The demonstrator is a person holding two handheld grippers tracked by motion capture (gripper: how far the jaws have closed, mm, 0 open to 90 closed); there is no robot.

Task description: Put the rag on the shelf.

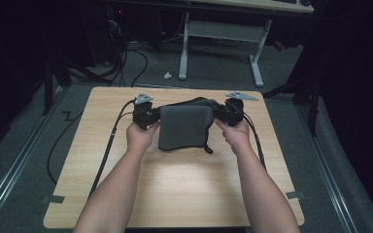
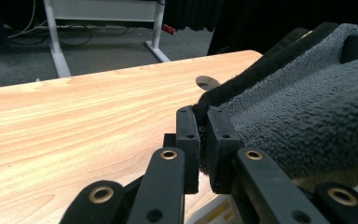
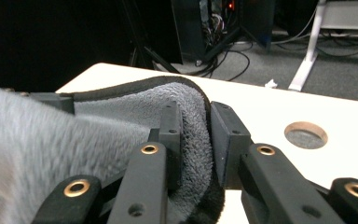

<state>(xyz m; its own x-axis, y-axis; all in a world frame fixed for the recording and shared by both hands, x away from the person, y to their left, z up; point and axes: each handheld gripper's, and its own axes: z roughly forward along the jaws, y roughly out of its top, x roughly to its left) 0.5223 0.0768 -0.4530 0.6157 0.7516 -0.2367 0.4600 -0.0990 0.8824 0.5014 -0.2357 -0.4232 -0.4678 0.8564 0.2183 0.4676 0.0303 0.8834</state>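
Note:
A dark grey fleecy cloth with a black edge lies folded in the middle of the wooden table. My left gripper is shut on its left far corner; the left gripper view has the cloth pinched between the black jaws of that gripper. My right gripper is shut on the right far corner; in the right gripper view the cloth bulges between the jaws of the right gripper. A black loop hangs from the cloth's near right edge.
A round hole is cut in the tabletop near the right gripper. Cables trail from both grippers over the table. A white desk frame and a wad of paper are on the floor beyond.

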